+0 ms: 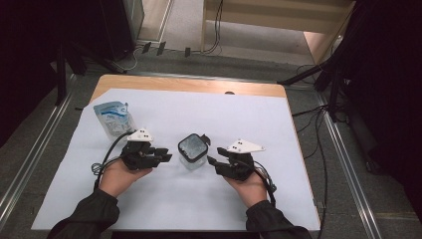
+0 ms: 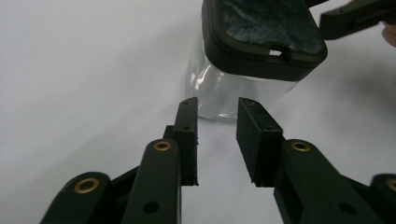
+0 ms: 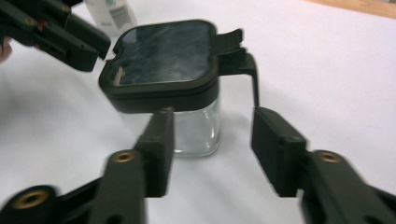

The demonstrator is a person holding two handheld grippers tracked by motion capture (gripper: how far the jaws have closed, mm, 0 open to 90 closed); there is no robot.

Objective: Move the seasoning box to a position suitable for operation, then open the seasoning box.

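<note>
- A lab recording bay is showing here: metal rails are running along the floor beside the desk.
- Cables are trailing across grey carpet; dark stands are flanking the desk.

Glass jar with dark lid, standing between left gripper and right gripper. Fingers of both just beside it. Pouch well beyond left fingers, on white worktop.
</note>
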